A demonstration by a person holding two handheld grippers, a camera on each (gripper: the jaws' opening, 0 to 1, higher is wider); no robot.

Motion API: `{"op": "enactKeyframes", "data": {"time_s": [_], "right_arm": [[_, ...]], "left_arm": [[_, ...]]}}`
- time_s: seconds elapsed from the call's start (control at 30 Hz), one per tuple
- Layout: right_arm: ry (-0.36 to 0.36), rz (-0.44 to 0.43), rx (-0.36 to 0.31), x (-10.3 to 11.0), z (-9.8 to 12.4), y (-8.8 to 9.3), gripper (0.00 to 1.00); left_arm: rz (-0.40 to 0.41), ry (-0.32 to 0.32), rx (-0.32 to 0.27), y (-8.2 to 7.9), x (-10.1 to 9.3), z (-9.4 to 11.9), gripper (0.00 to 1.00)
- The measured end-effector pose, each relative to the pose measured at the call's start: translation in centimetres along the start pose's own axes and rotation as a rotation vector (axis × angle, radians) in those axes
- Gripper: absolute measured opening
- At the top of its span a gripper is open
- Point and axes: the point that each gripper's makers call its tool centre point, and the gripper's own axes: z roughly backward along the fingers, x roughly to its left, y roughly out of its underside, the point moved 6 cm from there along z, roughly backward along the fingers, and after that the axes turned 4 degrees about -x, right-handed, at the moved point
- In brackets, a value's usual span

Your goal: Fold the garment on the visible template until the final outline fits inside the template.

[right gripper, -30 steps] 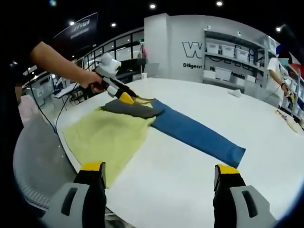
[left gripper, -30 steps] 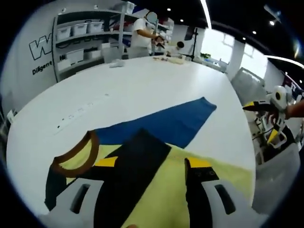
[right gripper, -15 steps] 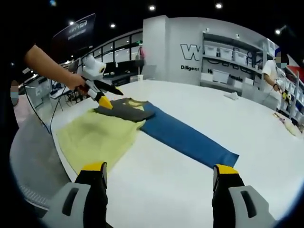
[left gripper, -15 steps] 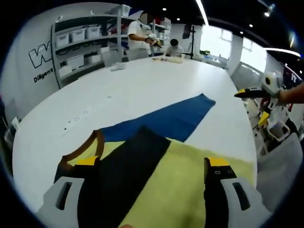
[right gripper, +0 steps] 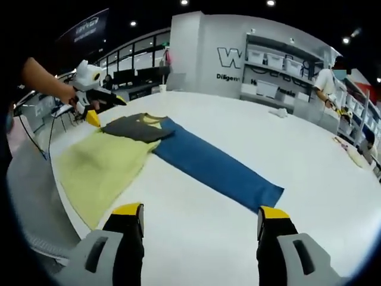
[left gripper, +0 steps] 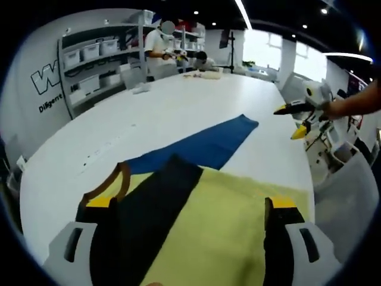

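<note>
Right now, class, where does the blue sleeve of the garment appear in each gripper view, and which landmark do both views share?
Left gripper view: the blue sleeve runs from picture centre up to the right, above the yellow body.
Right gripper view: it stretches from upper left down to right of centre, ending above the right jaw.
Shared landmark: the dark sleeve folded across the garment beside the blue one.

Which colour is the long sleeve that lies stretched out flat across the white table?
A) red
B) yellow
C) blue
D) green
C: in the right gripper view the long sleeve on the table is blue, reaching away from the yellow body of the garment.
</note>
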Motion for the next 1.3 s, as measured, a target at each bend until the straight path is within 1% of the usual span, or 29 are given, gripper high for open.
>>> {"op": "enactKeyframes", "data": {"time_s": [0.1, 0.23, 0.37, 0.6, 0.67, 0.7, 0.8, 1.07, 1.1, 1.13, 1.23, 1.3], "right_arm": [[0.013, 0.018, 0.016, -0.7, -0.4, 0.0, 0.71], [0.026, 0.042, 0.031, -1.5, -0.8, 0.0, 0.61], [0.039, 0.038, 0.04, -2.5, -1.2, -0.1, 0.58], [0.075, -0.017, 0.043, -4.3, -1.9, 0.0, 0.52], [0.086, -0.024, 0.061, -4.7, -2.3, 0.3, 0.49], [0.098, -0.032, 0.083, -5.0, -2.5, 0.7, 0.47], [0.109, -0.084, 0.089, -5.6, -3.0, 1.2, 0.41], [0.157, -0.108, 0.111, -7.0, -3.9, 1.8, 0.35], [0.163, -0.113, 0.116, -6.7, -3.7, 1.7, 0.35], [0.173, -0.118, 0.12, -6.9, -3.8, 1.8, 0.34], [0.194, -0.134, 0.128, -7.9, -4.4, 2.1, 0.31], [0.213, -0.165, 0.135, -8.5, -4.8, 2.4, 0.26]], "left_arm": [[-0.002, -0.009, 0.003, 0.3, 0.1, 0.6, 0.99], [-0.004, -0.016, 0.004, 0.4, 0.3, 1.2, 0.99], [0.0, -0.02, -0.003, 0.3, 0.1, 2.1, 0.99], [-0.01, -0.022, -0.008, 0.3, 0.0, 3.1, 0.98], [-0.004, -0.023, -0.007, 0.3, -0.1, 3.4, 0.98], [-0.002, -0.023, -0.006, 0.3, -0.1, 3.5, 0.98], [-0.003, -0.023, -0.005, 0.5, -0.3, 3.9, 0.98], [0.0, -0.022, -0.001, 1.0, -0.7, 5.3, 0.98], [0.002, -0.021, -0.001, 1.0, -0.8, 5.4, 0.98], [0.004, -0.021, 0.001, 1.1, -0.8, 5.5, 0.98], [0.004, -0.022, 0.003, 1.4, -1.0, 6.0, 0.97], [0.011, -0.022, 0.004, 1.7, -1.0, 6.4, 0.97]]}}
